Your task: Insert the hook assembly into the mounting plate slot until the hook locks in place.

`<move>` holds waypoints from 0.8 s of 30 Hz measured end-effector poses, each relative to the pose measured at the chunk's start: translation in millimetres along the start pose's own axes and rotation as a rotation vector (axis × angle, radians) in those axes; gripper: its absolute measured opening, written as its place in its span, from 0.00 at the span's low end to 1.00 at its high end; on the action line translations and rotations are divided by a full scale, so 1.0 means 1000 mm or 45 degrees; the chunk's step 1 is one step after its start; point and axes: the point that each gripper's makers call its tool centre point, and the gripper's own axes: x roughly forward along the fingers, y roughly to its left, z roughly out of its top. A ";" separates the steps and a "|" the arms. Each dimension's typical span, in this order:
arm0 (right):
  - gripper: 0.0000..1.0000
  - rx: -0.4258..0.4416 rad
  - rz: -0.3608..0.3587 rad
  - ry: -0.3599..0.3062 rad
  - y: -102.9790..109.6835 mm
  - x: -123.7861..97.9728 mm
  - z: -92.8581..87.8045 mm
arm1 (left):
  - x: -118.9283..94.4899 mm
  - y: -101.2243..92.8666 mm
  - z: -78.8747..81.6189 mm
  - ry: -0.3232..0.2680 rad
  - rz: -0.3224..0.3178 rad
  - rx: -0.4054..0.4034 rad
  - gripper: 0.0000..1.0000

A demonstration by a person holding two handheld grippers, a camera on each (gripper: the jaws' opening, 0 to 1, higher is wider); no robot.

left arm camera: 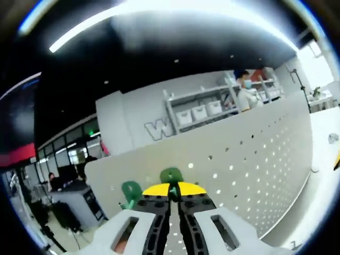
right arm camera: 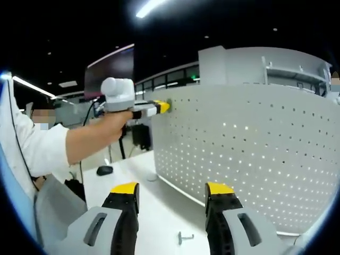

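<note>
Right claw (right arm camera: 172, 197) jaws wide apart, nothing between; small hook (right arm camera: 185, 237) lies on table (right arm camera: 159, 212) between them. Left claw (left arm camera: 175, 196) jaws pressed together (gripped item indiscernible) at pegboard (right arm camera: 249, 149) top edge.

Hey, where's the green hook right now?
In the left gripper view the green hook sits pinched at the tips of the left hand-held gripper, up near the top edge of the white pegboard.
</note>
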 end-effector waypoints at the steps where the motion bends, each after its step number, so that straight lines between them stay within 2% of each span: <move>1: 0.49 -0.002 -0.002 0.001 0.000 0.000 0.000 | 0.000 0.000 0.000 -0.002 -0.001 -0.001 0.04; 13: 0.49 -0.007 -0.005 0.010 -0.004 0.001 0.000 | -0.015 0.003 -0.003 -0.008 -0.012 -0.057 0.10; 24: 0.49 -0.004 -0.020 0.019 -0.011 0.000 -0.003 | -0.055 -0.010 -0.013 -0.011 -0.062 -0.130 0.13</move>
